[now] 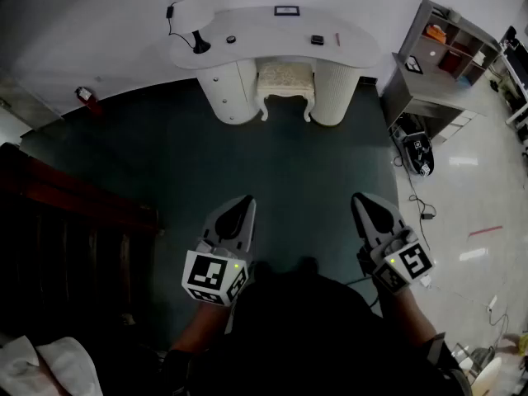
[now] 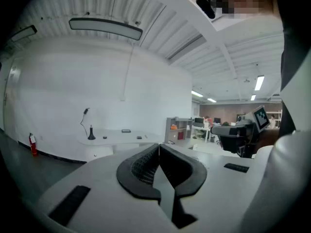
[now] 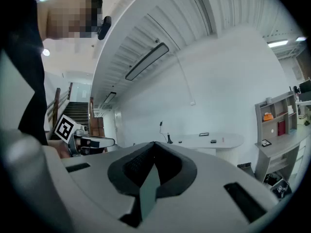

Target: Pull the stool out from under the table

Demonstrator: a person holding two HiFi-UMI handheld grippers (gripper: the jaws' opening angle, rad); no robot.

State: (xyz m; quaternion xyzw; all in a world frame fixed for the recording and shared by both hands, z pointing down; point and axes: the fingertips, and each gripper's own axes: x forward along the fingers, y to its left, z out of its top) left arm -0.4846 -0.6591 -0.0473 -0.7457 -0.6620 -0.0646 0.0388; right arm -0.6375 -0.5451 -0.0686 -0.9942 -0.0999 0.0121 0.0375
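A cream stool (image 1: 285, 82) with a cushioned seat and curved legs stands tucked under the white curved table (image 1: 272, 35) against the far wall. Both grippers are held close to the person's body, far from the stool across the dark floor. My left gripper (image 1: 245, 202) is shut and holds nothing. My right gripper (image 1: 360, 199) is shut and holds nothing too. In the left gripper view the jaws (image 2: 159, 147) meet at their tips, with the table (image 2: 121, 137) small in the distance. The right gripper view shows its jaws (image 3: 154, 144) shut, the table (image 3: 209, 141) far off.
A black lamp (image 1: 200, 41) and small items lie on the table. A grey shelf unit (image 1: 441, 52) stands at the right, with a black machine (image 1: 417, 151) and cables on the floor beside it. Dark wooden stairs (image 1: 66, 221) are at the left, a red extinguisher (image 1: 85, 96) by the wall.
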